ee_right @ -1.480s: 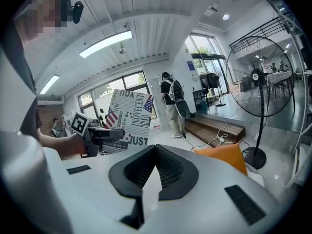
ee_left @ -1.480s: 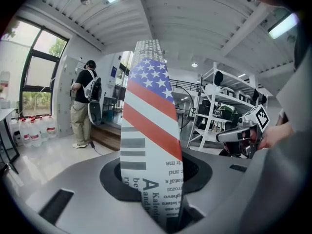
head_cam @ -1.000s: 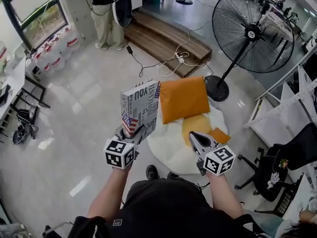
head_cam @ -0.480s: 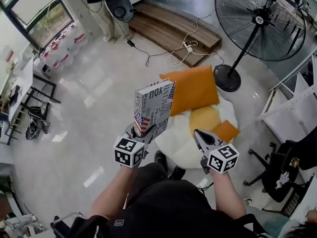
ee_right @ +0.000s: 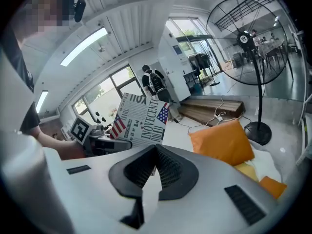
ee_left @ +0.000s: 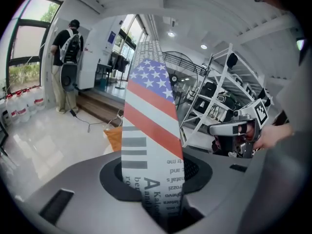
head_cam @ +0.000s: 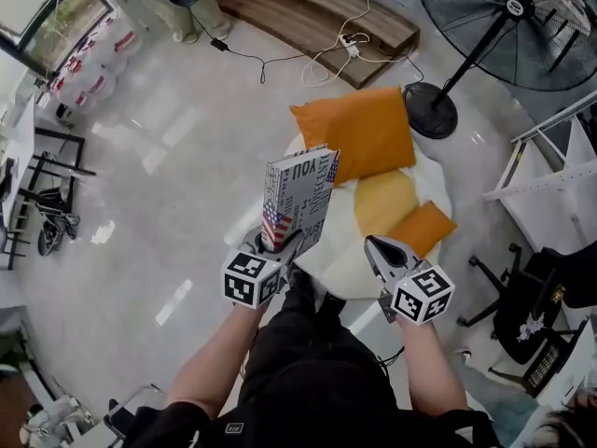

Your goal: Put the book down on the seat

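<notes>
Book (head_cam: pixel 298 197), covered in newspaper-style type with a stars-and-stripes flag down its spine, stands upright in the air, clamped by its lower edge between the jaws of your left gripper (head_cam: pixel 276 246). It is not on the seat: from the head view it hangs over the left rim of the round white seat (head_cam: pixel 328 261), its top corner overlapping the edge of the large orange cushion (head_cam: pixel 359 131).

Your right gripper (head_cam: pixel 376 246) is level with the left 1, over the near part of the seat, jaws closed tip to tip with nothing between them. Its own view looks across to the book's front cover and to the cushions beyond.

3 cushions lie on the seat: the large orange 1 at the far side, a yellow 1 (head_cam: pixel 382 203) in the middle and a small orange 1 (head_cam: pixel 423 228) to the right. A black pedestal fan (head_cam: pixel 508 21) stands just past the seat, its base beside the big cushion. A low wooden platform (head_cam: pixel 317 12) with trailing cables sits farther back on the glossy floor (head_cam: pixel 159 185).
</notes>
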A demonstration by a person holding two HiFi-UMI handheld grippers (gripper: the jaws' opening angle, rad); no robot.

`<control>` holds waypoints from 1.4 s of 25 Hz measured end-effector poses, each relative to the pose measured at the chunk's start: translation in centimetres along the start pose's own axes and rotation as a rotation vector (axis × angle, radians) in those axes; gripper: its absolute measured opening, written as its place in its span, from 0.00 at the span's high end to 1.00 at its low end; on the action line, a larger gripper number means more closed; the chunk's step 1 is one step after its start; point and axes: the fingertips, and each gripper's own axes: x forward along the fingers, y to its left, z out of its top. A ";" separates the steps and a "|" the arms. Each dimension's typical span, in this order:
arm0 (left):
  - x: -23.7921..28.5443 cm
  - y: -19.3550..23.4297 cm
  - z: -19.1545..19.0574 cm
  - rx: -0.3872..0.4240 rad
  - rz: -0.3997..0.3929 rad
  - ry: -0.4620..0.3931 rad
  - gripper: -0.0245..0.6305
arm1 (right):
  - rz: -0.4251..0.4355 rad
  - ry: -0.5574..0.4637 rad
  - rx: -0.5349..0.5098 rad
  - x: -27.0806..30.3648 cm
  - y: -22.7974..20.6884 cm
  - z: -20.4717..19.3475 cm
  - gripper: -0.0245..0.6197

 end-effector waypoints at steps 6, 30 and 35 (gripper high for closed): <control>7.4 2.6 -4.2 -0.077 -0.034 0.052 0.72 | 0.018 0.081 0.029 4.6 -3.4 -3.9 0.94; 32.7 5.8 -28.1 -0.217 -0.200 0.277 0.72 | -0.024 0.243 0.159 15.0 -17.6 -26.5 0.94; 36.3 6.6 -32.2 -0.237 -0.211 0.353 0.72 | -0.031 0.244 0.190 16.4 -19.1 -28.2 0.94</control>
